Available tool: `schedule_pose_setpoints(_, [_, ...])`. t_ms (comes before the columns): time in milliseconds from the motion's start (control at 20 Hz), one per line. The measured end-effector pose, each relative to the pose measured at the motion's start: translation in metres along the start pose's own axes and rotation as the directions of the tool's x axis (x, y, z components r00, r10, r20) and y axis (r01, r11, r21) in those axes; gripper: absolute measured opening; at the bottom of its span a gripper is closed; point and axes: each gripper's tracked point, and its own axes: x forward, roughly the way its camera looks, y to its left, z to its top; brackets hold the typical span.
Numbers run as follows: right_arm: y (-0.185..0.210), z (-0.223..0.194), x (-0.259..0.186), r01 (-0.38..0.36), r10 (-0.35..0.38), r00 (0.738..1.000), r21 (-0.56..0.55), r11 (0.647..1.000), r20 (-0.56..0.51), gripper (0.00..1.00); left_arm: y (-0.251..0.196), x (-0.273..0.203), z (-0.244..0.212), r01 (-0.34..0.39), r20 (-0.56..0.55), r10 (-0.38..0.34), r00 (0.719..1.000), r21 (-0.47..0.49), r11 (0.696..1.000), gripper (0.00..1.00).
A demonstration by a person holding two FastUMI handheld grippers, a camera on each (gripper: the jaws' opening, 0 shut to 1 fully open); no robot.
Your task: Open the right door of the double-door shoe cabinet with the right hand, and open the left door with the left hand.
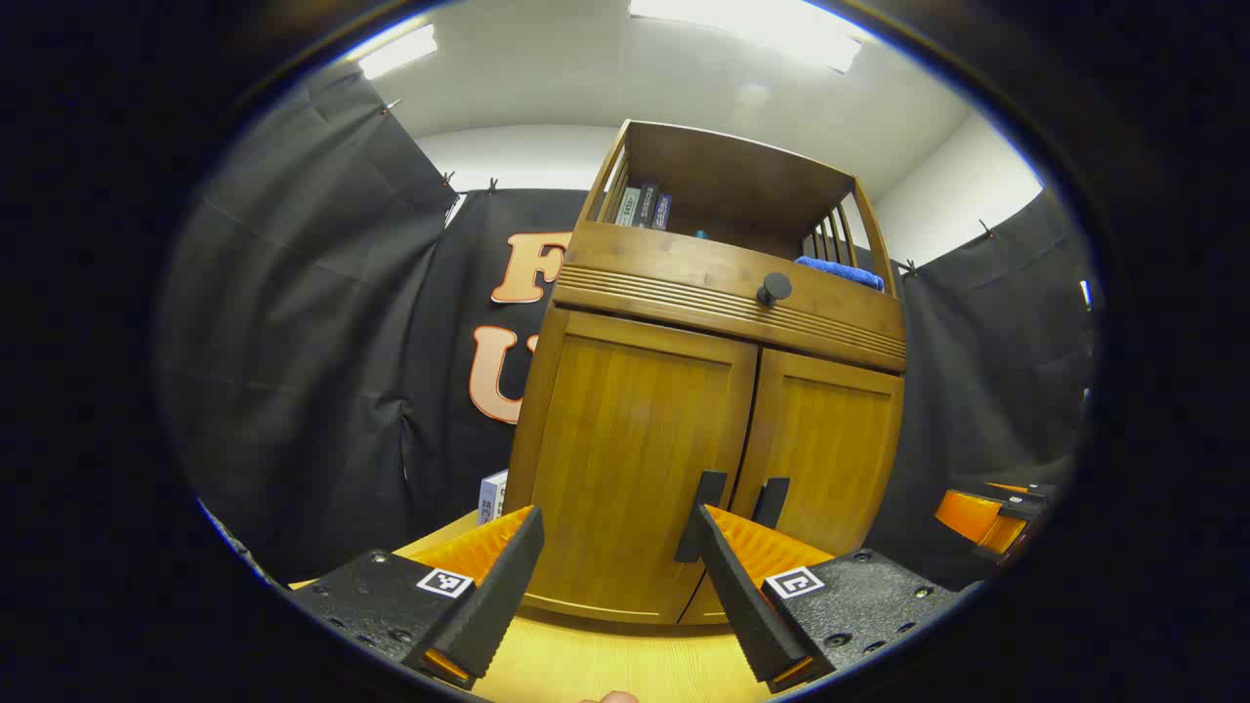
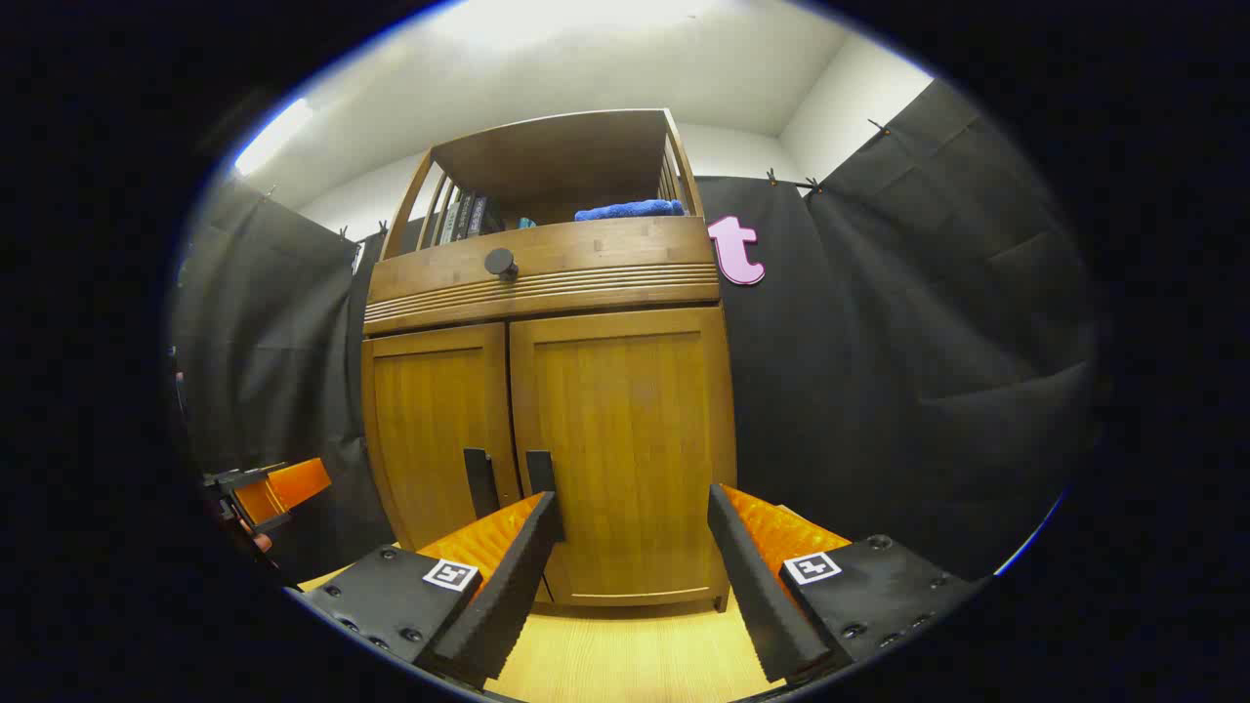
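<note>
The wooden shoe cabinet stands close ahead with both doors closed. In the left gripper view its left door point(image 1: 635, 469) and right door point(image 1: 830, 459) meet at two dark vertical handles point(image 1: 705, 513) point(image 1: 771, 503). My left gripper point(image 1: 617, 522) is open in front of the left door, and its right finger reaches up beside the left handle without gripping it. In the right gripper view my right gripper point(image 2: 633, 503) is open before the right door point(image 2: 625, 439), with the right door's handle point(image 2: 540, 474) just above its left finger. The left door point(image 2: 435, 439) lies further left.
Above the doors is a drawer with a round dark knob point(image 1: 773, 287). An open shelf on top holds books point(image 1: 645, 207) and a blue towel point(image 2: 630, 209). A small box point(image 1: 493, 496) stands left of the cabinet. The cabinet rests on a light wooden table point(image 2: 635, 654).
</note>
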Motion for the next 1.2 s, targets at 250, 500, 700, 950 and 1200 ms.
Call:
schedule_pose_setpoints(250, [-0.012,-0.001,0.003,0.009,-0.009,1.000,0.011,1.000,0.010,0.99,-0.004,-0.006,-0.011,-0.009,-0.028,0.009,1.000,-0.022,1.000,0.94])
schedule_pose_setpoints(500, [-0.020,-0.009,0.016,0.010,-0.009,1.000,0.031,0.999,-0.020,0.99,0.000,-0.002,-0.012,-0.036,-0.019,0.036,0.999,0.015,0.999,0.94])
schedule_pose_setpoints(700, [-0.025,-0.014,0.017,0.015,-0.014,1.000,0.044,0.999,-0.021,0.99,0.001,0.000,-0.013,-0.036,-0.007,0.036,0.999,0.017,0.999,0.90])
schedule_pose_setpoints(950, [-0.022,-0.015,0.021,0.018,-0.016,1.000,0.052,0.998,-0.025,0.99,0.002,0.001,-0.012,-0.034,-0.003,0.034,0.999,0.027,0.999,0.90])
schedule_pose_setpoints(1200, [-0.007,-0.012,0.040,-0.016,0.016,1.000,0.023,1.000,-0.005,0.97,0.003,0.001,-0.012,-0.032,-0.003,0.032,0.999,0.025,0.999,0.90])
